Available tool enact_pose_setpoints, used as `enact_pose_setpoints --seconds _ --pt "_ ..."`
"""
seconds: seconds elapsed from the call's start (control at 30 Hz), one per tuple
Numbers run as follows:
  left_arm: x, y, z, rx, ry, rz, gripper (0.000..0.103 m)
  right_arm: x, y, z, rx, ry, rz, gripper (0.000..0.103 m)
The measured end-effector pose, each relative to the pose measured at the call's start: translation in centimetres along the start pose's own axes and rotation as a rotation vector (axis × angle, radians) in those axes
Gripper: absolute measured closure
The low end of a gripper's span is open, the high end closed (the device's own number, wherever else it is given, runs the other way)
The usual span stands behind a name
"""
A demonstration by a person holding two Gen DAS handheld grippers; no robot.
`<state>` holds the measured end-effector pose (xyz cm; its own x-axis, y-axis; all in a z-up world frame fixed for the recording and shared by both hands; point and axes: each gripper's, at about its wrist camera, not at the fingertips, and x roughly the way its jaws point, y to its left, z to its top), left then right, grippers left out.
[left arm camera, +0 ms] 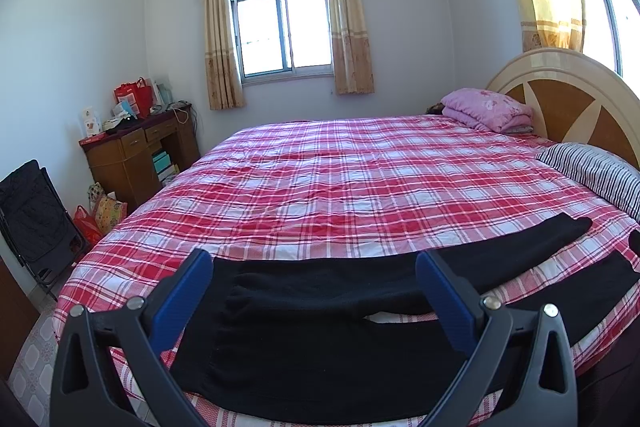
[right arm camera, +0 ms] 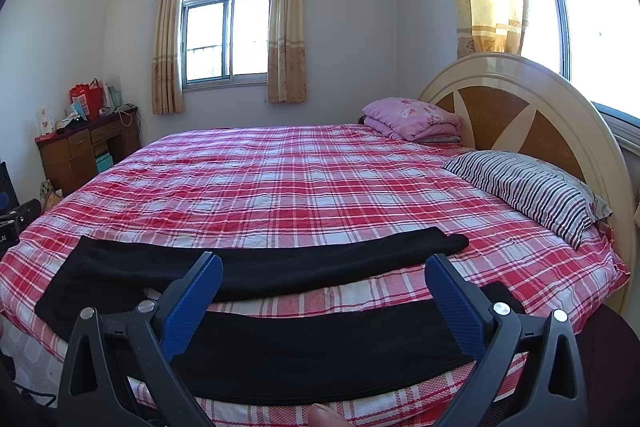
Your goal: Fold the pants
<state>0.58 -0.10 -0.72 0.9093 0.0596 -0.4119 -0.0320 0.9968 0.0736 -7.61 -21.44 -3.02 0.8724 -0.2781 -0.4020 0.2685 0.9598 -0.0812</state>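
Pants (left arm camera: 304, 327) lie flat along near edge of bed (left arm camera: 320, 179), unfolded. Waist sits toward near-left corner; both legs run twd the headboard side, split apart w/ plaid sheet showing between them. Near leg hangs close to the bed's edge.

Left tool (left arm camera: 314, 291) – wide, holding nothing, hovers over waist/seat area. Right tool (right arm camera: 324, 293) – wide, empty, above the near leg (right arm camera: 320, 351).

Handling (judgement): black knit-looking fabric, soft, light, limp, will sag and drape, no stiffness to push. Pinch edges only – waistband corner w/ left, cuff of near leg w/ right. Near leg may slide off bed edge if dragged.
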Motion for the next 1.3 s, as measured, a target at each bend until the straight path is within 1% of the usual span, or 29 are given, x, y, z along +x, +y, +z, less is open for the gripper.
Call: enact_pose_setpoints --seconds 0.47,0.57,0.63,0.7,0.73,0.83,0.9,1.07,1.13,1.23,1.3 --pt "0.6 -0.4 -0.3 0.011 0.011 0.002 0.0 0.9 -0.1 -0.4 -0.007 0.013 -0.006 0.001" --pt "1.8 -0.2 -0.6 0.038 0.008 0.015 0.0 2.1 -0.6 -0.8 -0.028 0.012 -0.009 0.001" --pt "3.9 0.4 -1.1 0.077 0.016 0.056 0.0 3.9 -1.4 -1.1 -0.05 0.032 -0.012 0.001" --pt "6.5 1.6 -1.6 0.113 0.054 0.094 0.0 6.1 -2.8 -1.6 -0.046 0.082 -0.036 0.001" --pt "7.7 2.3 -1.8 0.117 0.073 0.101 0.0 7.0 -3.5 -1.9 -0.035 0.097 -0.041 0.001" --pt "12.5 5.8 -2.4 0.115 0.145 0.184 0.0 10.2 -6.2 -2.8 0.014 0.162 -0.056 0.001" --pt "14.6 7.6 -2.7 0.11 0.181 0.221 0.0 12.0 -7.5 -3.3 0.027 0.206 -0.063 0.001" --pt "19.7 11.7 -3.8 0.095 0.279 0.3 0.0 16.2 -9.7 -3.5 -0.012 0.285 -0.118 0.001" --pt "21.1 12.8 -4.2 0.083 0.321 0.29 0.0 17.3 -10.5 -3.2 -0.009 0.301 -0.121 0.001" --pt "23.5 14.1 -5.0 0.056 0.39 0.251 0.001 18.9 -12.0 -2.6 0.025 0.314 -0.117 0.001" --pt "25.2 14.8 -5.5 0.039 0.427 0.221 0.009 19.8 -12.8 -2.3 0.037 0.322 -0.108 0.002"
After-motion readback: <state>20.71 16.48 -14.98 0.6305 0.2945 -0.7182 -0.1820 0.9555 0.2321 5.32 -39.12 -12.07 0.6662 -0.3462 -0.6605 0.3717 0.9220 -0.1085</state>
